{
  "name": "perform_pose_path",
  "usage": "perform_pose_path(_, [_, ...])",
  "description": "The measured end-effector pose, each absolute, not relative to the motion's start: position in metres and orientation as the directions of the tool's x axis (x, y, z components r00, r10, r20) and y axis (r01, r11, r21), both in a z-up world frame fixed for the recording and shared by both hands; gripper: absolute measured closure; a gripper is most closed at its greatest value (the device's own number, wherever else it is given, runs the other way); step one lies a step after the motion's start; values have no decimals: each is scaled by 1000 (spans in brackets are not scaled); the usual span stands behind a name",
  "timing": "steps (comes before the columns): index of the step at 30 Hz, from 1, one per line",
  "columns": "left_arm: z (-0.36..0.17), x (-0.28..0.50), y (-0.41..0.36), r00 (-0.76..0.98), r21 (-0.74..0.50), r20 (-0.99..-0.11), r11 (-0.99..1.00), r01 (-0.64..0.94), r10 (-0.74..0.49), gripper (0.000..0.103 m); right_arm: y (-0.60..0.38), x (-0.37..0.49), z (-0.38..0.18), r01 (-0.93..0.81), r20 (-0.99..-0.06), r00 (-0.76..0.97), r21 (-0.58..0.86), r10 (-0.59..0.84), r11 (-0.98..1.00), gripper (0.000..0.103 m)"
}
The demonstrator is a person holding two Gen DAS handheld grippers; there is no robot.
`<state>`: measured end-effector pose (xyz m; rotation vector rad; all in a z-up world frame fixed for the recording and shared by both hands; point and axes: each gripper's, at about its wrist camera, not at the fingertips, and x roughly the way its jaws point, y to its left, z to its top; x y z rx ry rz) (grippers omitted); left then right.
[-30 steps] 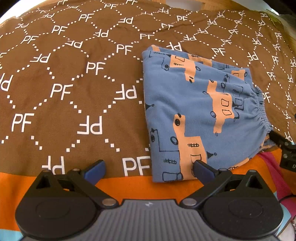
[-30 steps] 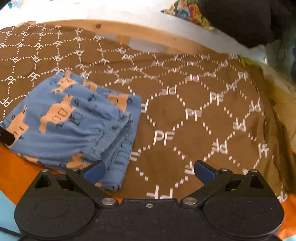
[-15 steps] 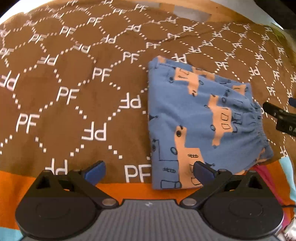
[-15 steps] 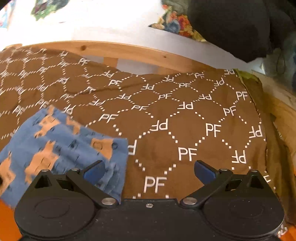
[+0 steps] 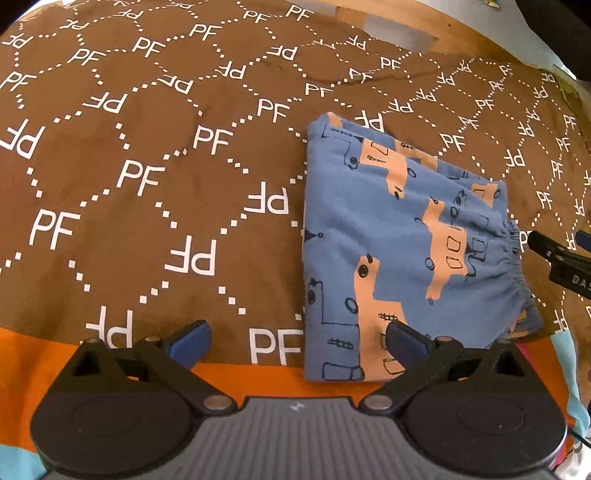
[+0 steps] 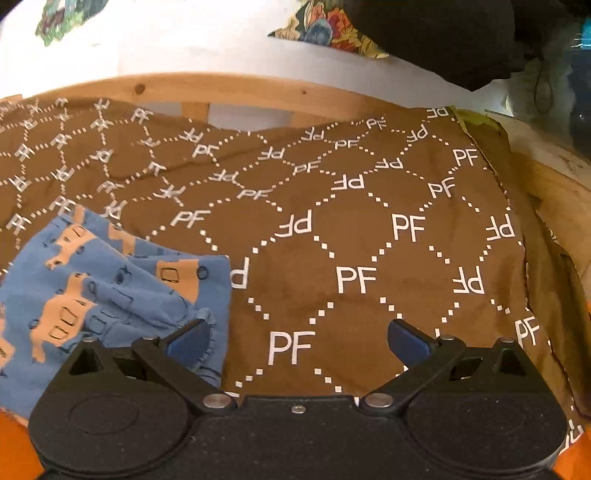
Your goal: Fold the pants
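Left wrist footage is filled by the brown bedspread [image 5: 147, 184], printed with white letters in a dotted lattice, and on it the pants [image 5: 406, 251] are seen as a compact blue packet with orange vehicles, laid toward the near orange edge [image 5: 240, 380] of the spread and right of its middle. The packet is judged to be finished: its edges are squared, the layers are stacked, and the gathered waistband is turned to the right, so it appears to have been set down there to rest flat rather than to be worked further. The left gripper [image 5: 295, 336] is held above the near edge with its blue pads wide apart and nothing between them; only the right pad overlaps the packet's near corner in the picture, and contact cannot be told. At the right border of this view a black tip of the right gripper [image 5: 554, 254] is caught just beside the waistband. From the right wrist view something else is supplied: the right gripper [image 6: 295, 339] is likewise spread and empty, the stacked layers of the pants [image 6: 110, 295] are shown from the waistband side, and beyond the spread's far edge a wooden bed frame [image 6: 240, 88], a white wall and a heap of dark clothing [image 6: 443, 33] are revealed, none of which is shown clearly by the other camera.
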<state>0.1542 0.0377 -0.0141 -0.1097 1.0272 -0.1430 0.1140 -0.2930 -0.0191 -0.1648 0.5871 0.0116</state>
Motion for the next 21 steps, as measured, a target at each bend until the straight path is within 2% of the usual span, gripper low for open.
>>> perform_pose_path(5, [-10,155,40,535,-200,-821,978,57,-199,0,-297,121,-15,-138,-575,815,-61,78,989,1])
perform_pose_path(14, [-6,160,49,583,-290,-774,957,21,-247,0,-292,128,-17,-197,-607,775,35,177,980,1])
perform_pose_path(19, [-11,162,59,608,-431,-713,902,12,-349,0,-302,140,-10,-278,-550,763,195,340,941,1])
perform_pose_path(21, [-15,162,62,612,-469,-700,883,-7,-367,0,-302,149,-11,-290,-554,750,217,362,932,1])
